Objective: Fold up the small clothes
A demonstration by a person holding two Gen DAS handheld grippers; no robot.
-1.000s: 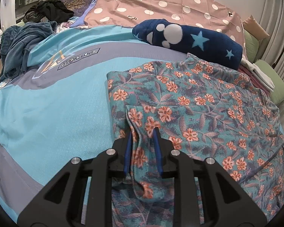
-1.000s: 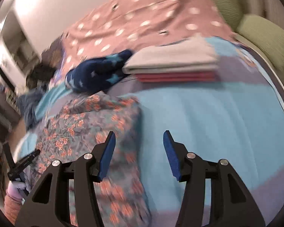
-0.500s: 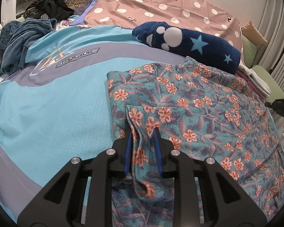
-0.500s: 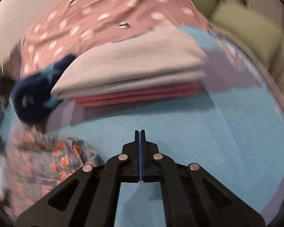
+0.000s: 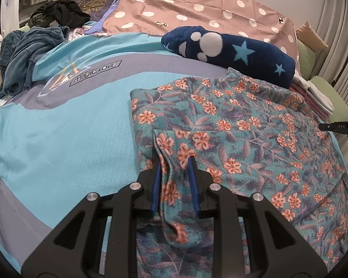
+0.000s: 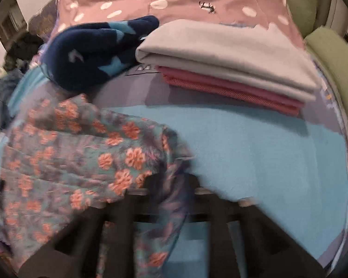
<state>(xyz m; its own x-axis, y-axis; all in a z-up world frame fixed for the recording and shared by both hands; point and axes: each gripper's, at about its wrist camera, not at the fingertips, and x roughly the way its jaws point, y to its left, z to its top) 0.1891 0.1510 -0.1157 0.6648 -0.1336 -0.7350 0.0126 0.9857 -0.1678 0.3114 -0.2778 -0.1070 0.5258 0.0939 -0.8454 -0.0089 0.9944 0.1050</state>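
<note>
A teal garment with orange flowers (image 5: 243, 125) lies spread on the blue and grey bed cover (image 5: 58, 127). My left gripper (image 5: 174, 162) is shut on a bunched fold at the garment's near left edge. In the right wrist view, which is blurred, the same floral garment (image 6: 81, 143) fills the left half and a corner of it drapes between the jaws of my right gripper (image 6: 171, 180), which is shut on it. The right gripper's black body also shows at the right edge of the left wrist view (image 5: 341, 127).
A dark blue fleece with stars (image 5: 232, 53) lies behind the garment. A folded stack, grey over pink (image 6: 232, 64), sits at the far right. A pink polka-dot sheet (image 5: 197, 7), green pillows (image 6: 331, 55) and a heap of dark clothes (image 5: 27, 51) ring the bed.
My right gripper has shut, swung left and taken hold of the floral garment's right corner. My left gripper has kept its grip and hardly moved.
</note>
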